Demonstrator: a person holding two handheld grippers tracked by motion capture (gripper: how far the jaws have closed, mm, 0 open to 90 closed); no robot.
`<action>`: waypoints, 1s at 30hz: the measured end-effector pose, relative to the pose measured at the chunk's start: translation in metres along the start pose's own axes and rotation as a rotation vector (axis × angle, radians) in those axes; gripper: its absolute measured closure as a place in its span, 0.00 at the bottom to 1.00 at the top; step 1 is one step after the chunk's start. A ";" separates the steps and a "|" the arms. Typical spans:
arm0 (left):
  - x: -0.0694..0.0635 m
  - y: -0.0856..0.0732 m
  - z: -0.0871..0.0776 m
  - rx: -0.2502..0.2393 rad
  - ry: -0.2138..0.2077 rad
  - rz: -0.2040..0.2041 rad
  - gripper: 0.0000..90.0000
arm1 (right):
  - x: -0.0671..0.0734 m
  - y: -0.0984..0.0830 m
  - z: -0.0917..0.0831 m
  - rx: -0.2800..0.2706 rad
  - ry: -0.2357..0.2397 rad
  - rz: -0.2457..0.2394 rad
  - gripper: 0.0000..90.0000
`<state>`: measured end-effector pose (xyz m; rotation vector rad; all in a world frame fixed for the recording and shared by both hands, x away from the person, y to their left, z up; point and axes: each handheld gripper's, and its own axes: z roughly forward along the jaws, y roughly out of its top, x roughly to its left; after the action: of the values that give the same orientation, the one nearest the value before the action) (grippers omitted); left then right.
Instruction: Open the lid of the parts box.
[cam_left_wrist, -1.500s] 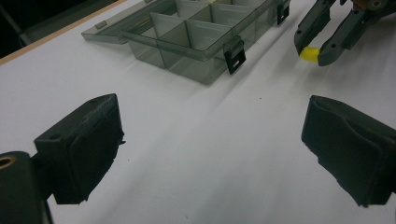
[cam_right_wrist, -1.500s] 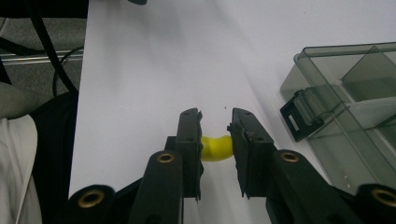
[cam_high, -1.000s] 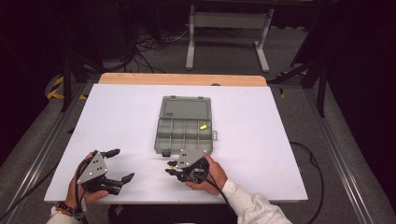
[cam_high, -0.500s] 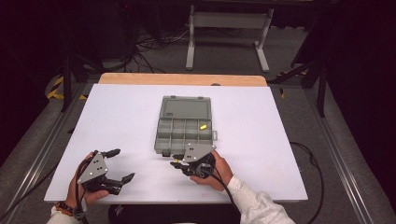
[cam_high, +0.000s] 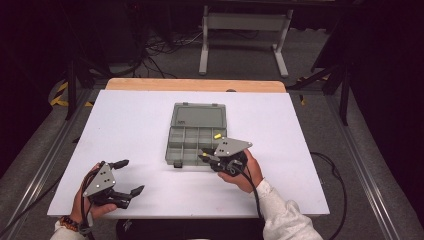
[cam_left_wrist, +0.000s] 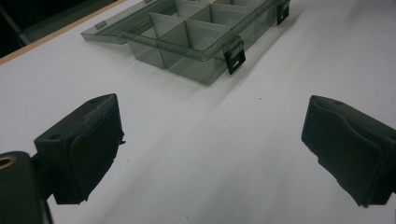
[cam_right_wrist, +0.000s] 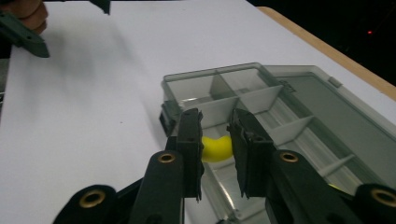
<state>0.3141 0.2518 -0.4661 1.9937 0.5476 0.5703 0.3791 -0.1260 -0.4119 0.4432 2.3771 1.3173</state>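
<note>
A grey see-through compartment box (cam_high: 176, 141) lies open at mid-table, its lid folded back. My right gripper (cam_high: 206, 161) hovers at the box's near right corner and points left. In the right gripper view its jaws (cam_right_wrist: 215, 119) are shut on a small yellow piece (cam_right_wrist: 217, 148), above a front compartment of the box (cam_right_wrist: 261, 93). Another yellow piece (cam_high: 217, 135) lies in a right-hand compartment. My left gripper (cam_high: 131, 176) rests at the table's front left, open, with nothing between its jaws (cam_left_wrist: 210, 154); the box (cam_left_wrist: 196, 42) lies beyond them.
The white table top (cam_high: 130, 125) has a wooden strip (cam_high: 195, 85) along its far edge. Black latches (cam_left_wrist: 235, 55) stick out from the box's front wall. A metal stand (cam_high: 242, 30) and cables are on the floor behind the table.
The right gripper has moved to the right and a little up along the box's front edge, still shut on the yellow piece. The left gripper has stayed put.
</note>
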 end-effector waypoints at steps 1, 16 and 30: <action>0.000 0.000 0.000 0.001 -0.001 0.002 0.07 | -0.002 0.000 -0.001 -0.001 -0.008 0.004 0.83; 0.000 0.000 0.000 0.002 0.000 0.004 0.07 | -0.032 -0.011 -0.015 -0.016 -0.100 0.067 0.83; 0.000 -0.001 0.002 0.009 -0.004 -0.003 0.07 | -0.051 -0.019 -0.009 -0.001 -0.142 0.112 0.83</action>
<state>0.3152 0.2506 -0.4675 2.0022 0.5518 0.5621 0.4179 -0.1648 -0.4152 0.6552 2.2636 1.2890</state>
